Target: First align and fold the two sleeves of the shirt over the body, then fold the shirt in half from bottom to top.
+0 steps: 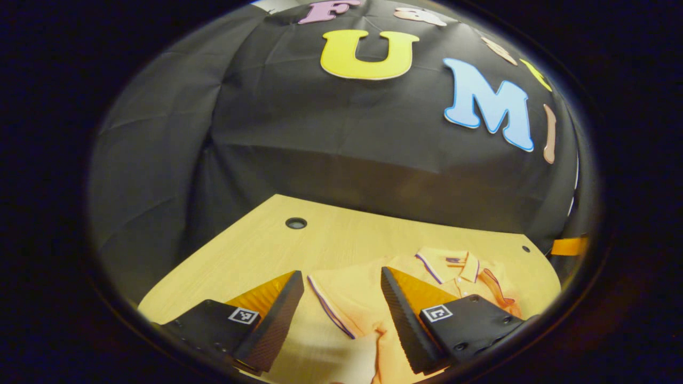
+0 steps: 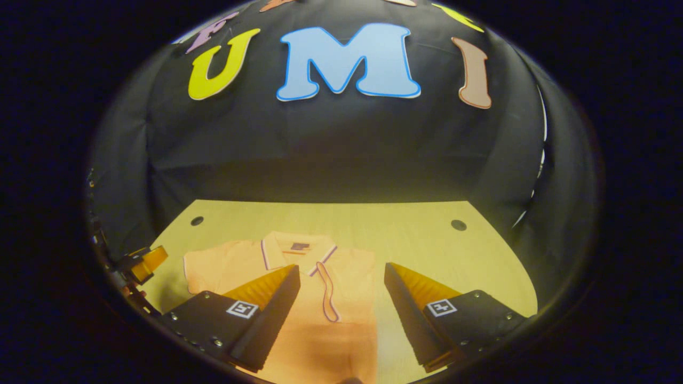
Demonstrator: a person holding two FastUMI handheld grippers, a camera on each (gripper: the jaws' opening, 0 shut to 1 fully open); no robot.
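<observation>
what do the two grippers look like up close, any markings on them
Both look alike. The left gripper and the right gripper each have two wedge-shaped fingers with ribbed inner faces, mounted on black blocks fastened with small screws. Each block carries a square black-and-white marker on top. No cables or sleeves can be seen.

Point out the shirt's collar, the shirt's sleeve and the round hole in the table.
collar [image 2: 299, 249]: right gripper view, on the middle of the collar.
sleeve [image 1: 341, 298]: left gripper view, on the cloth near the striped cuff.
hole [image 1: 296, 223]: left gripper view, on its dark centre.
</observation>
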